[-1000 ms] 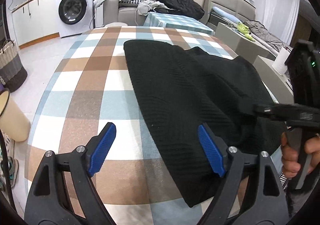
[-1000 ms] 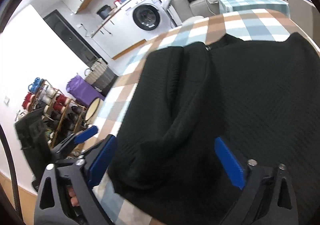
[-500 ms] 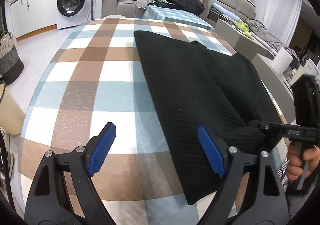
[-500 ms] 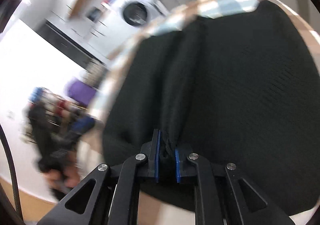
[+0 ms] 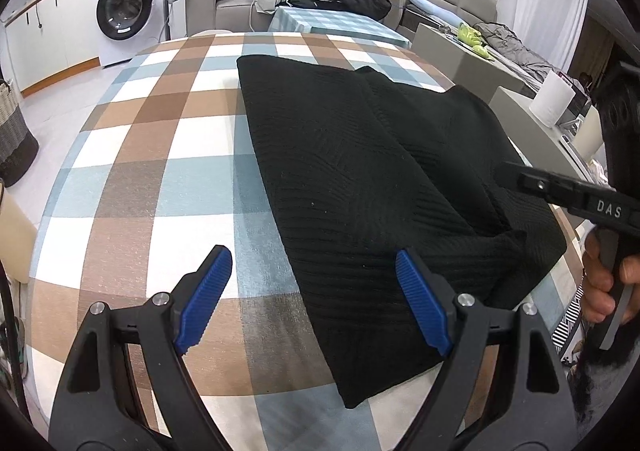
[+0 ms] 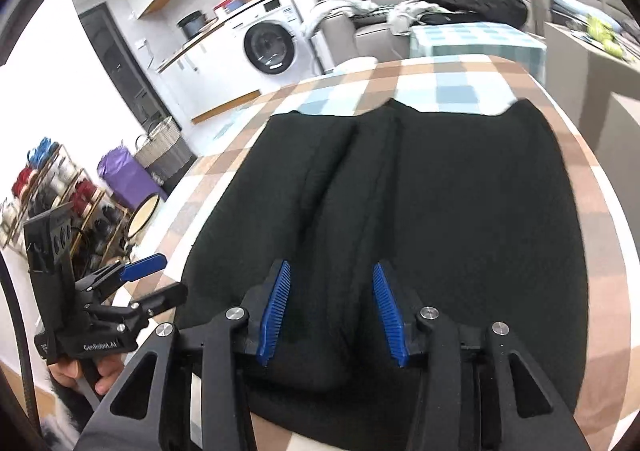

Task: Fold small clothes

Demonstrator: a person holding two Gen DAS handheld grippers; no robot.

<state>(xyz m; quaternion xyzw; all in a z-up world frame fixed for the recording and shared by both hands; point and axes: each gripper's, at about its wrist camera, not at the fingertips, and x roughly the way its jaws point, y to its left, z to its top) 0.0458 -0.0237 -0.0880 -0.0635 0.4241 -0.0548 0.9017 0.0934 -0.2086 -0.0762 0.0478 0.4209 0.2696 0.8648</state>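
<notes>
Now that the right claw [image 6: 330,309] has just been opening off the black garment [image 5: 360,179] at lower centre, that fold looks set, while the left claw [image 5: 316,299] gapes wide, empty.

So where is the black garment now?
The black garment lies flat on the checked tablecloth, right of centre in the left wrist view, ahead of both claws.

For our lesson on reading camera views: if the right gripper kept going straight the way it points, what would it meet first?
Most likely the black garment: the right gripper, jaws apart, points down at its raised fold on the table. Depth is hard to judge.
</notes>
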